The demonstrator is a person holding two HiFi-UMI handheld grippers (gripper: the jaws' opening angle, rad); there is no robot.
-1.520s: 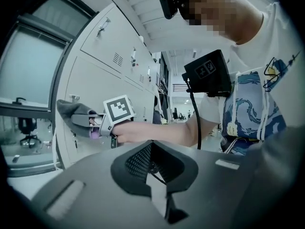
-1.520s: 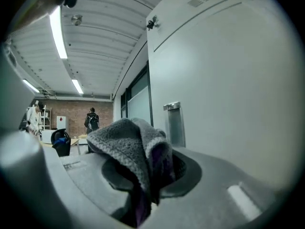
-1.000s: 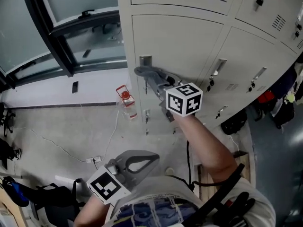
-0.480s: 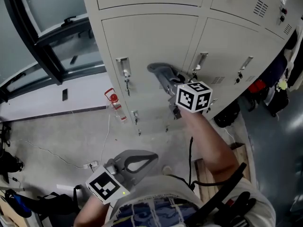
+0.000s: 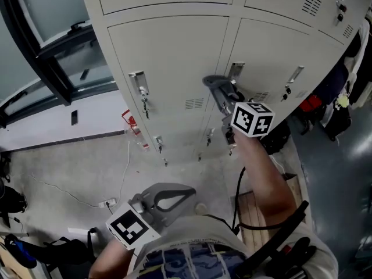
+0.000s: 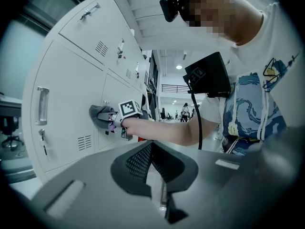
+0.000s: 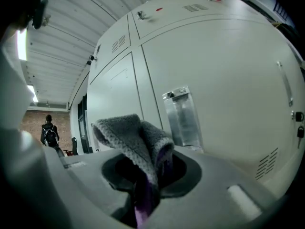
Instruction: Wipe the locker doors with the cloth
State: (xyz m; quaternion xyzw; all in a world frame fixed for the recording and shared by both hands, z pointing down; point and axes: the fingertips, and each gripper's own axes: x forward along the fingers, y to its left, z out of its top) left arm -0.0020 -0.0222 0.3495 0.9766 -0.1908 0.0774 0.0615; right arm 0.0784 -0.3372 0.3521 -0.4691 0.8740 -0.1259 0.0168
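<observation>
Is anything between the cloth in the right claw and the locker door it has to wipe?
Nothing visible. The right claw holds the cloth right at the locker door, seemingly touching it; the metal handle sits just beside it, not in between.

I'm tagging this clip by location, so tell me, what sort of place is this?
Probably a workplace locker room: a bank of pale metal lockers, a bare concrete floor, and big windows alongside.
</observation>
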